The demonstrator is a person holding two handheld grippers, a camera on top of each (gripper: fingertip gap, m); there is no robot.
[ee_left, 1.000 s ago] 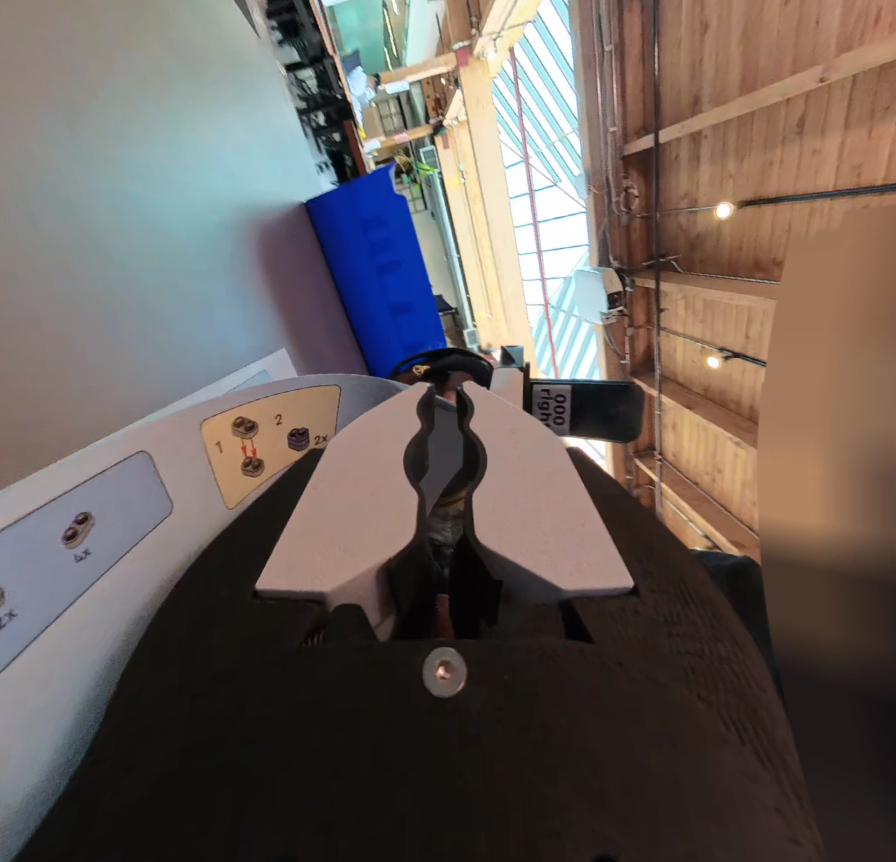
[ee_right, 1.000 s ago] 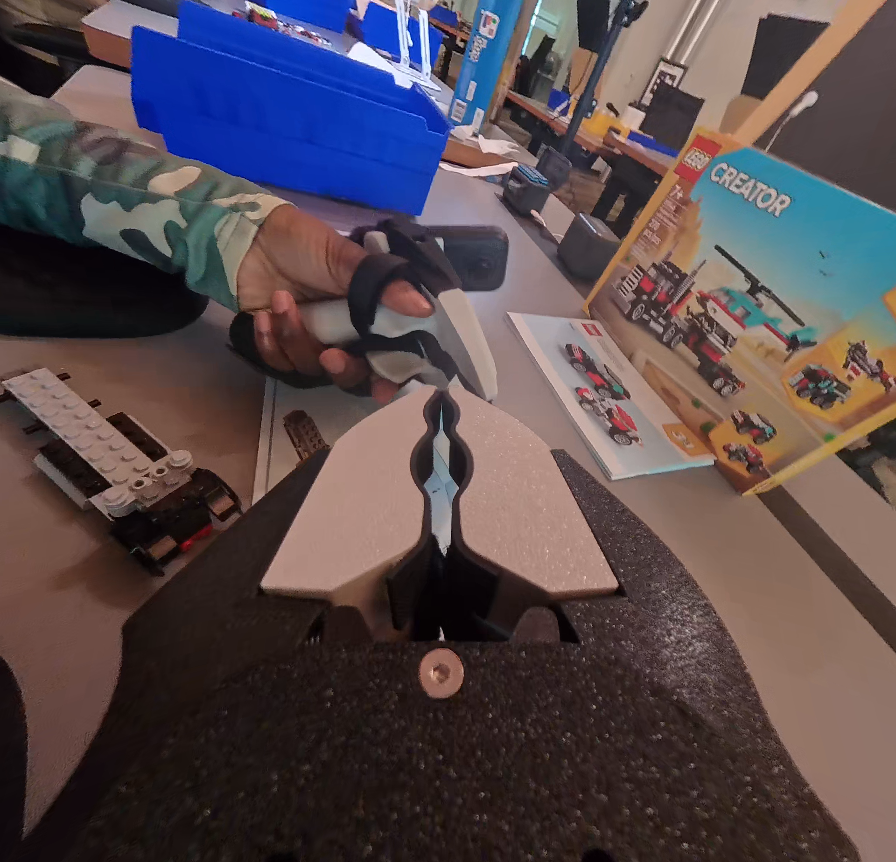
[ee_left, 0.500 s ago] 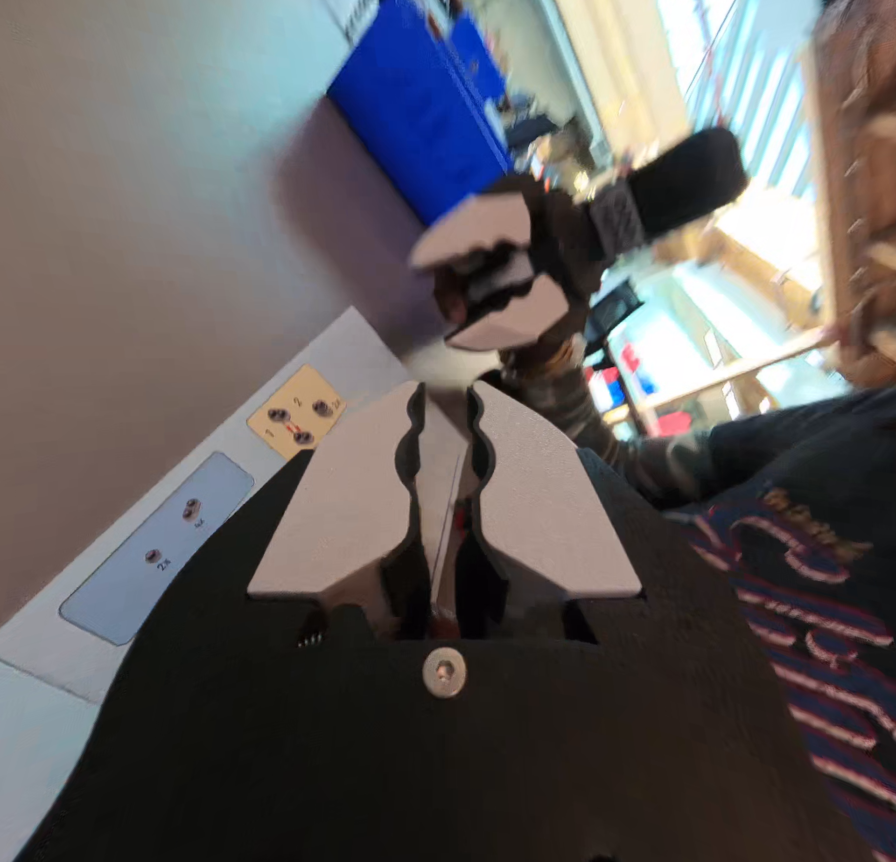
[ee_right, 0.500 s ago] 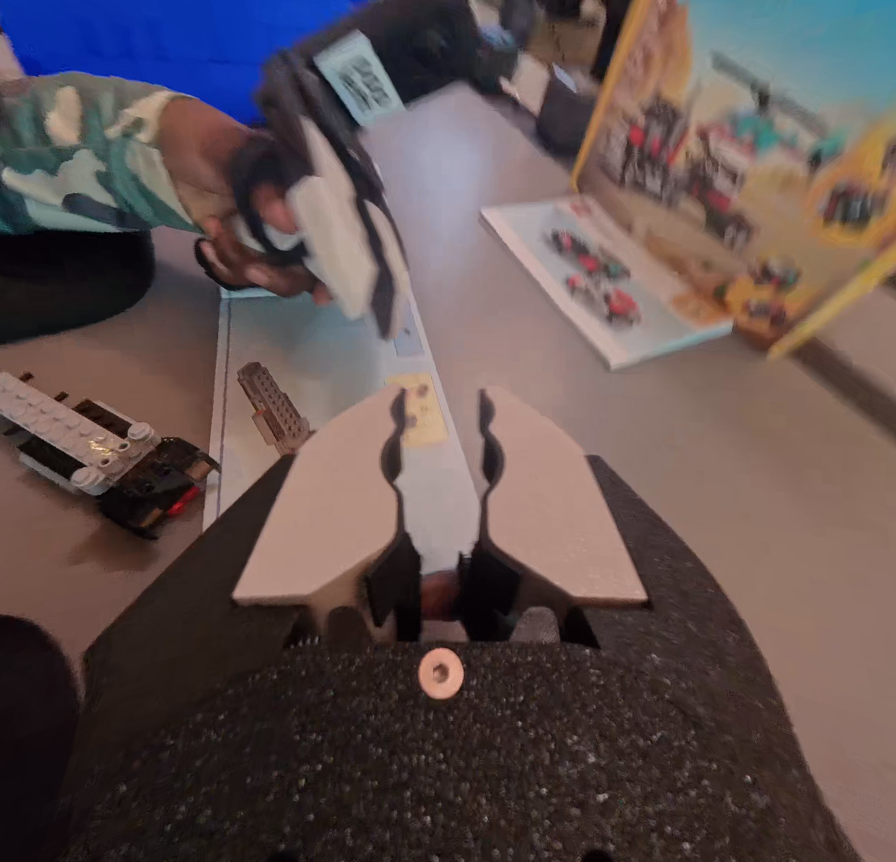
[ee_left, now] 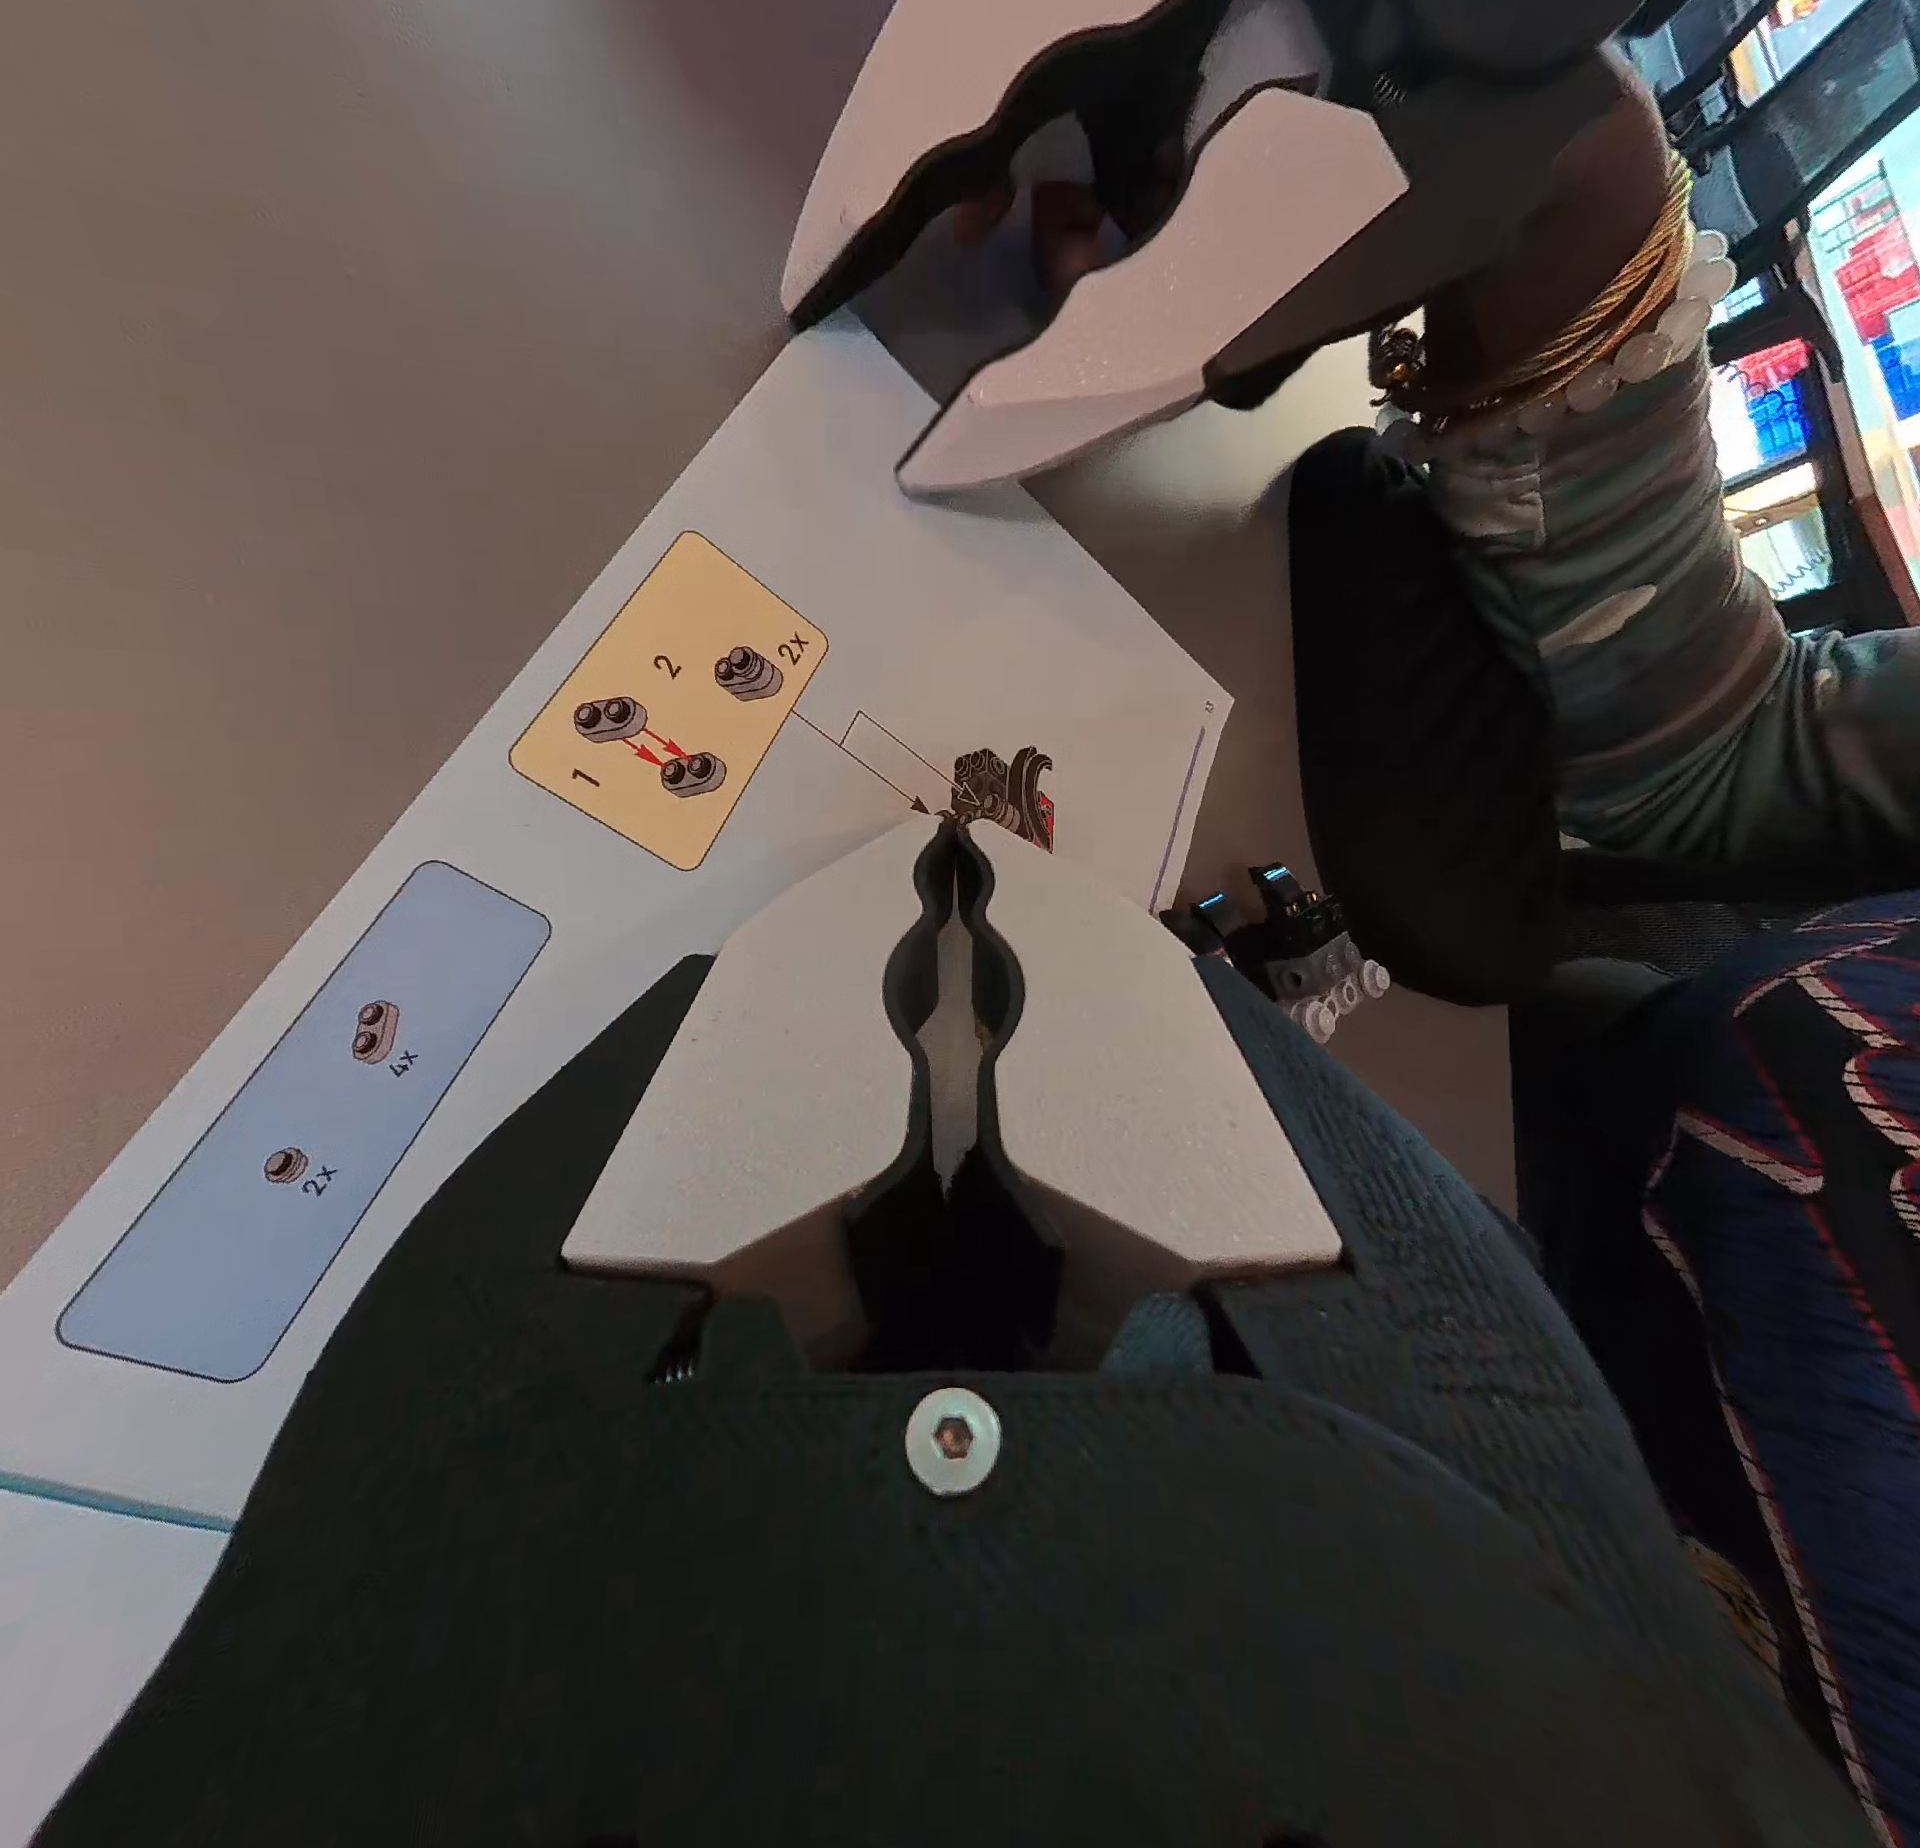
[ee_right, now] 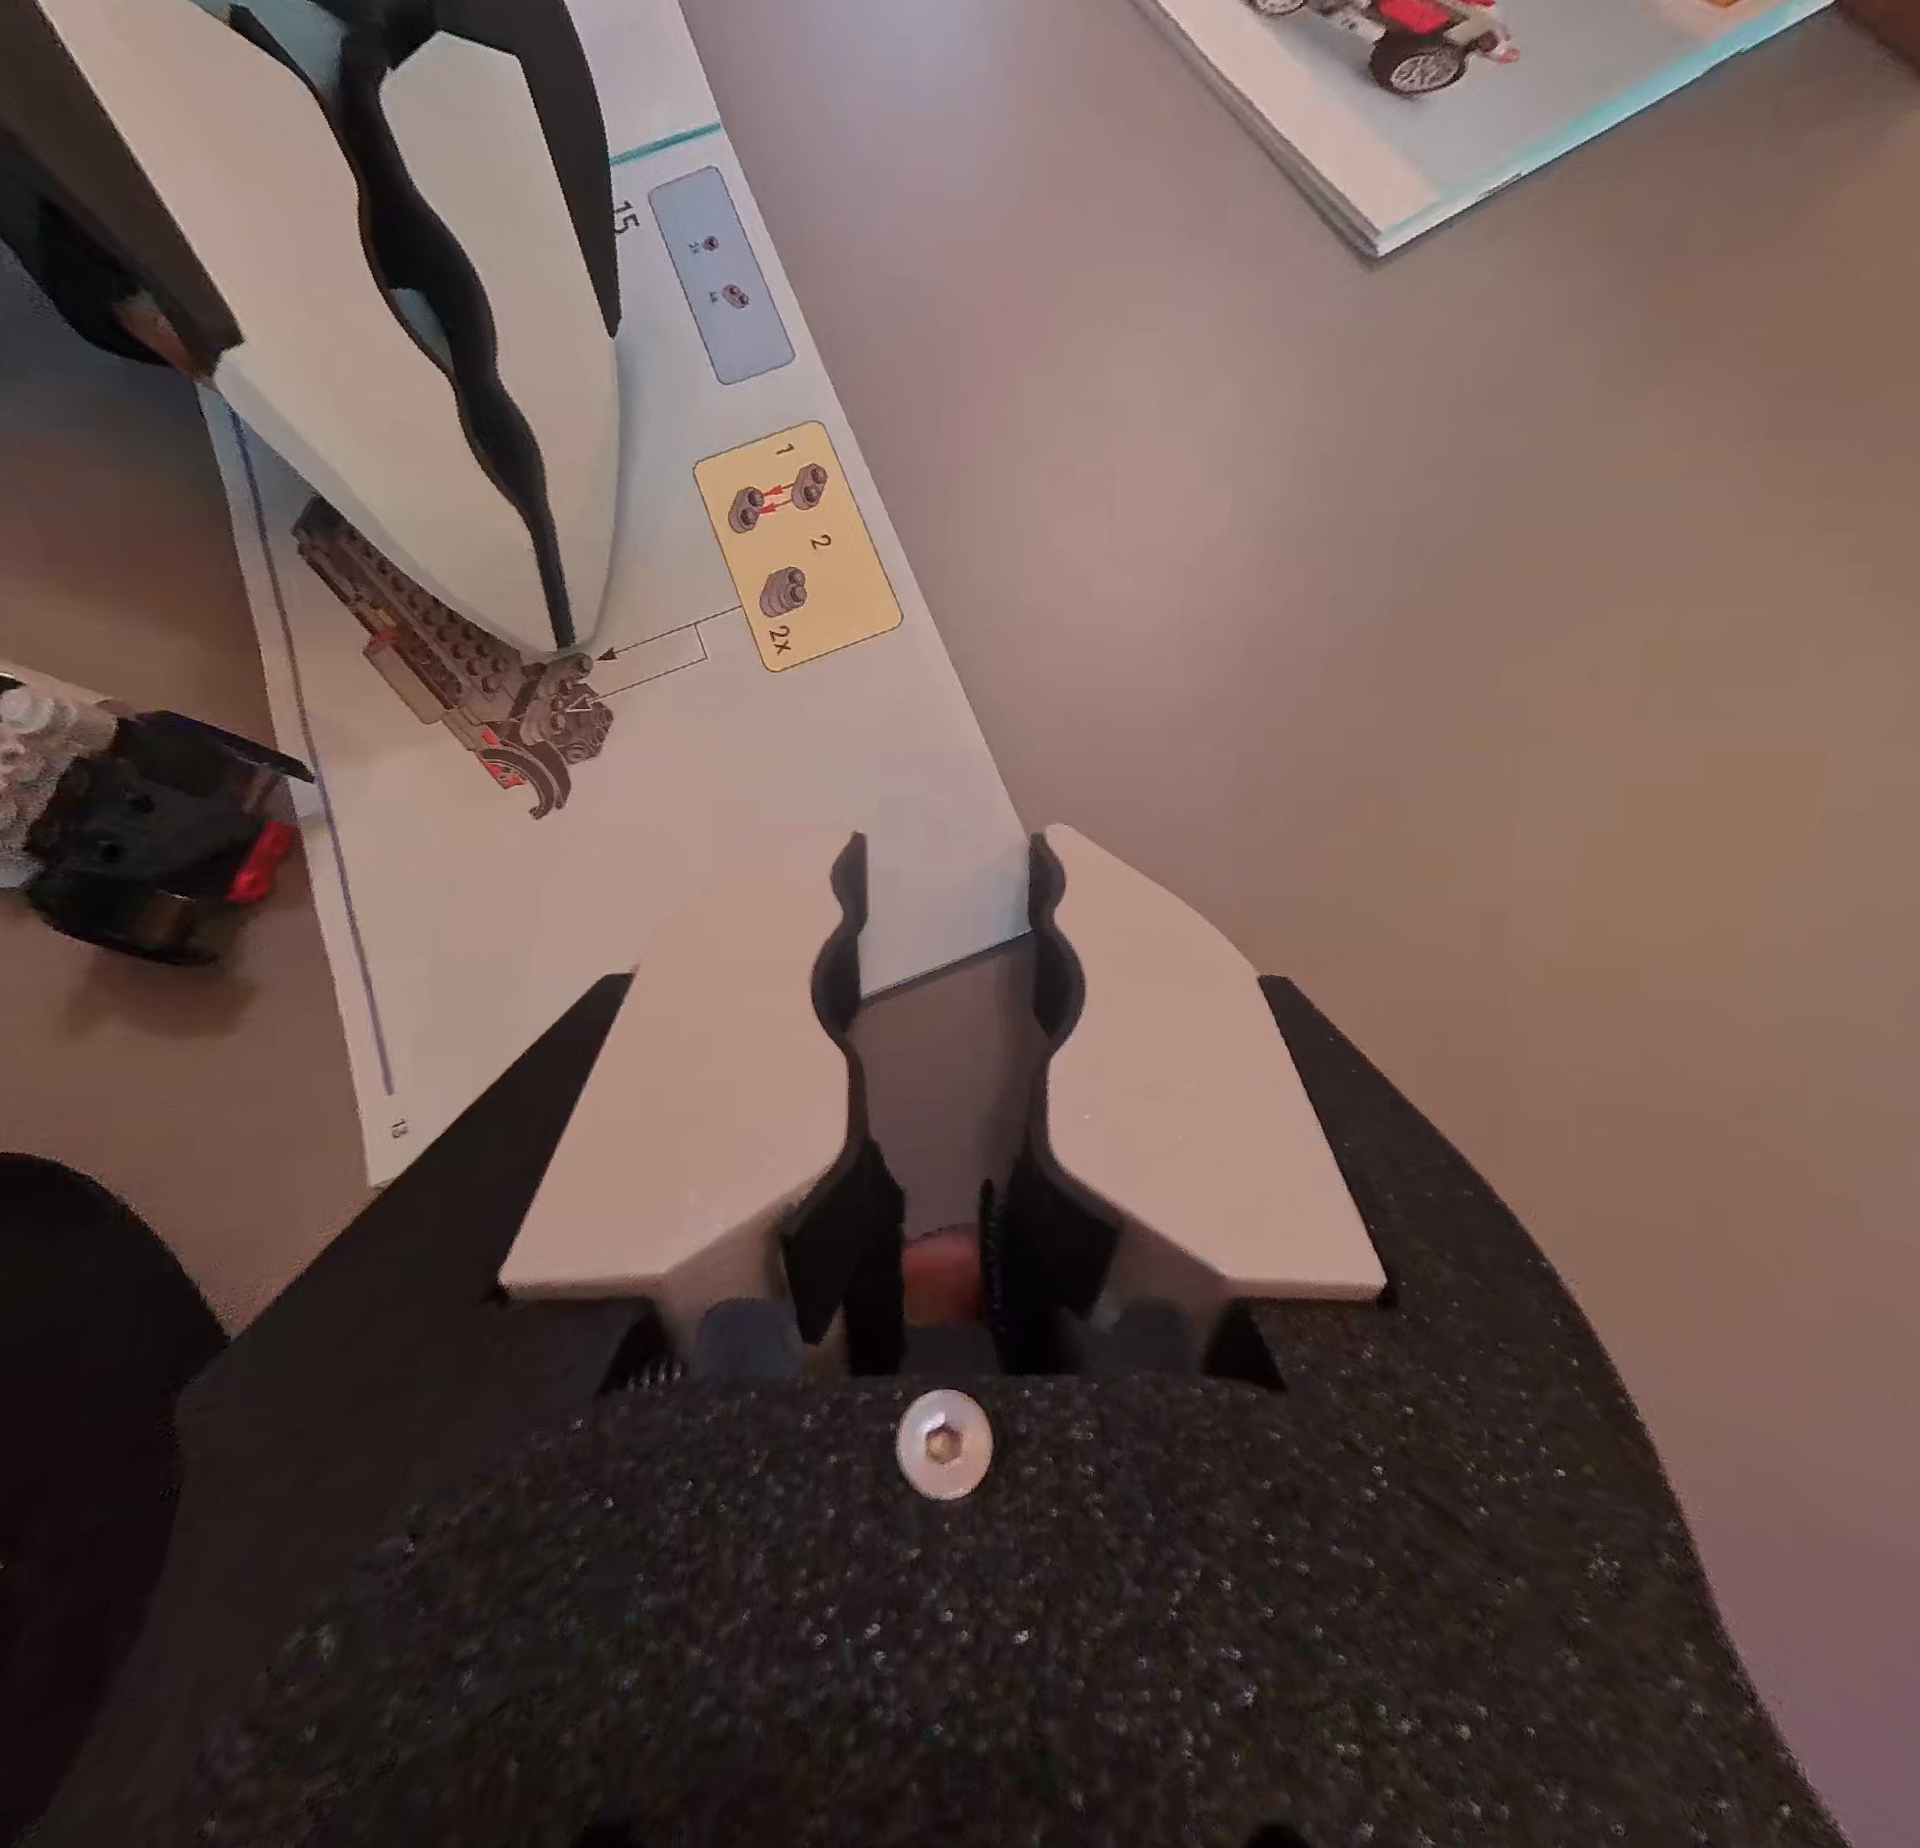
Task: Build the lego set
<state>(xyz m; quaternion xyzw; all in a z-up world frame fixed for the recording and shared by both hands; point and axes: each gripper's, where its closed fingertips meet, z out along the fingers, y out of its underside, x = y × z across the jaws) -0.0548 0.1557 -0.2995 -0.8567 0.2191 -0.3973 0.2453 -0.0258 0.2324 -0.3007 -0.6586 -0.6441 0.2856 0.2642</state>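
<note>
Hovering over instruction sheet (ee_right: 665,863) — right gripper (ee_right: 945,863) spread.

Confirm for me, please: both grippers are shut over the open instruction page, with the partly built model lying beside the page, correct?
Not quite. Only the left gripper is shut, its tips over the open instruction page. The right gripper is open, with a clear gap between its fingers, as the right wrist view shows. The partly built model does lie beside the page.
</note>
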